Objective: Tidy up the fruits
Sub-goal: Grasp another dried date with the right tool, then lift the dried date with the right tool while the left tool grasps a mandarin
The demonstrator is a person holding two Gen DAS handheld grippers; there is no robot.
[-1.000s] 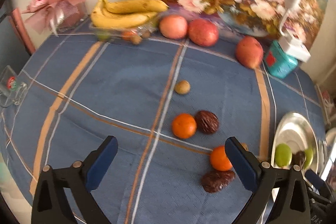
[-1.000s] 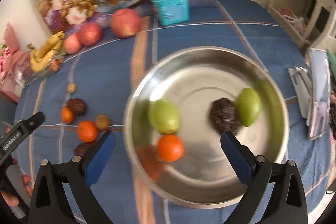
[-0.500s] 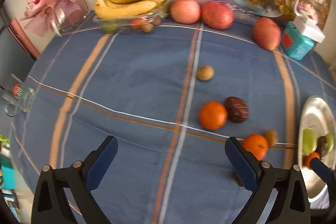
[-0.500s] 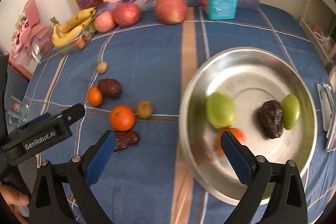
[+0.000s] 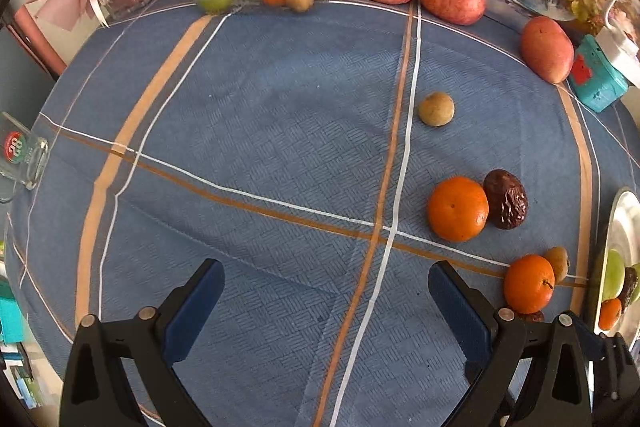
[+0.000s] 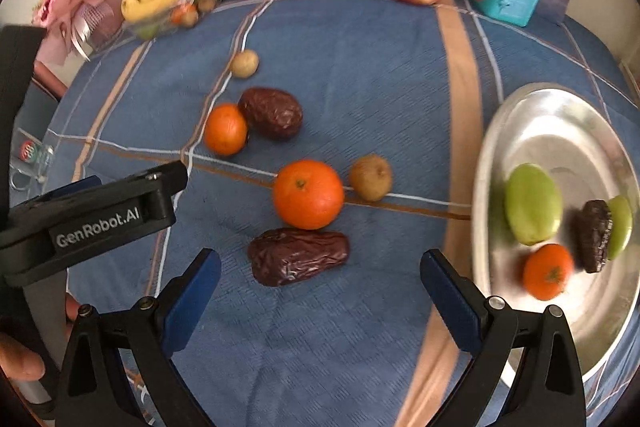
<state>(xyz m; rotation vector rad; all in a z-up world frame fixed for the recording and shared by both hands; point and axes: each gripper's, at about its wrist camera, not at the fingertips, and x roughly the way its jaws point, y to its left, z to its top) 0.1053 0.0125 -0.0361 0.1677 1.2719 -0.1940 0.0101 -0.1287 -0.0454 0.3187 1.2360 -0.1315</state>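
1. While both tools hang empty over the cloth, I log the right gripper (image 6: 320, 291) with its fingers spread wide, nothing between them.
2. Just ahead of the right fingertips, roughly centred in the gap, lies a wrinkled dark date (image 6: 298, 257); an orange (image 6: 308, 194) touches its far side, and a small brown fruit (image 6: 370, 177) sits just beside that orange.
3. Off to the outside of the right-hand finger is the steel plate (image 6: 560, 115), already carrying two green fruits, a date and a small orange.
4. My left gripper (image 5: 326, 311) is likewise spread open over bare cloth — a second orange (image 5: 458, 209) and date (image 5: 506, 199), touching each other, lie ahead and toward its right finger.
5. Judgement: the step in hand is taking the near date. I would bring the pads down across its short axis, stay clear of the orange behind, and close gently — the skin looks soft and may squash.
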